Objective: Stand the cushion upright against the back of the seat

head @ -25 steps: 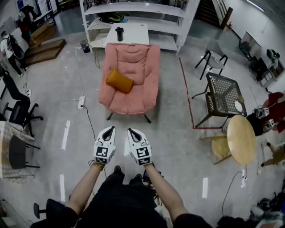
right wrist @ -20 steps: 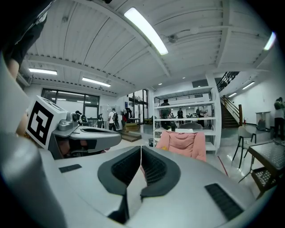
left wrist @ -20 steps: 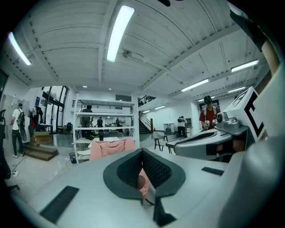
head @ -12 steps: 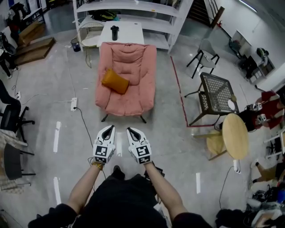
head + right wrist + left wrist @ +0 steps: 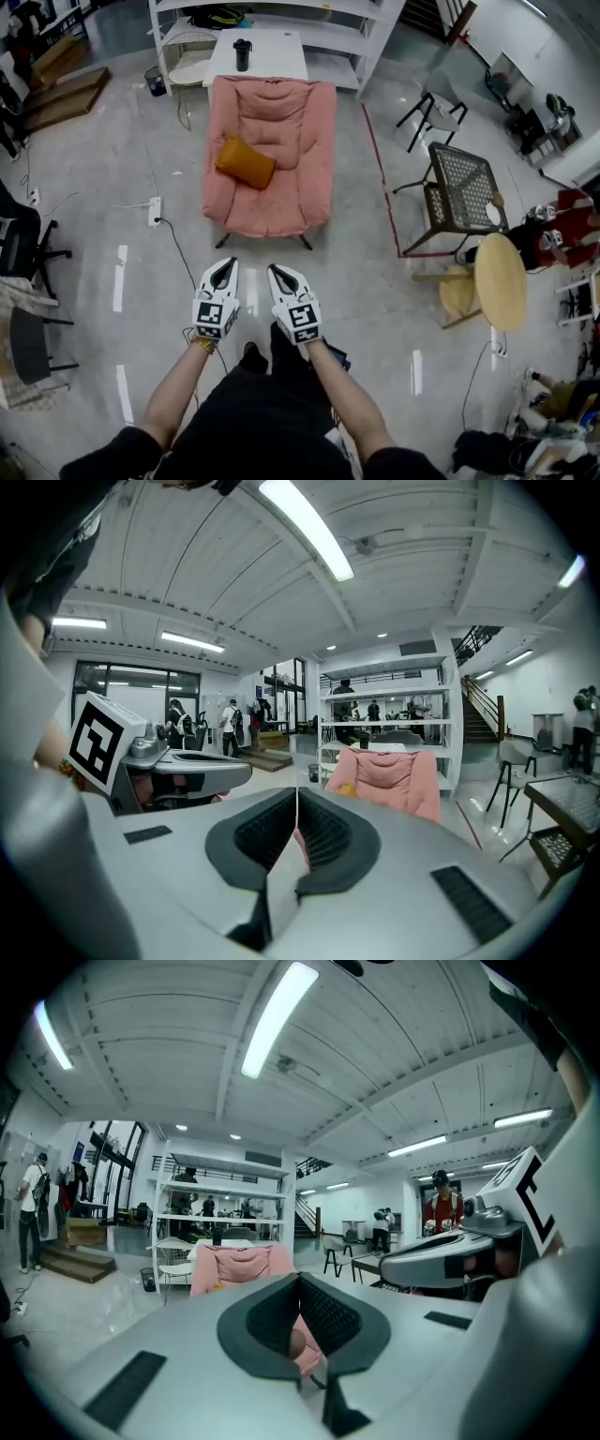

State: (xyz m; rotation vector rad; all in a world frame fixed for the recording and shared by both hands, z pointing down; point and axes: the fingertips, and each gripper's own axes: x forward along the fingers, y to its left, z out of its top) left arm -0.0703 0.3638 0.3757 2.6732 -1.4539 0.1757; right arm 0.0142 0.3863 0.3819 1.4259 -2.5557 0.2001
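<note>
- The left gripper is clenched: its dark jaw pads meet and nothing is between them.
- The right gripper is clenched in the same way and is also empty.
- The two grippers are side by side, close but not touching. The person's bare forearms hold them out over a grey floor, and both point towards a chair ahead.
- Each gripper's own view looks past its closed jaws at that chair, with the other gripper showing at the edge of the view.
- The chair is a padded pink armchair on thin dark legs. It faces the person and is well apart from the grippers.
- The cushion is orange and oblong. It lies at a slant on the left side of the chair, about where the seat meets the back, and it is not upright.
- A white table is just behind the chair, with a dark cup standing on it.
- White shelves are beyond the table.
- A red line runs along the floor to the right of the chair.
- A black mesh chair is beyond that line, and a round wooden table is nearer the person.
- A white power strip lies on the floor to the left of the chair, with a dark cord trailing from it.
</note>
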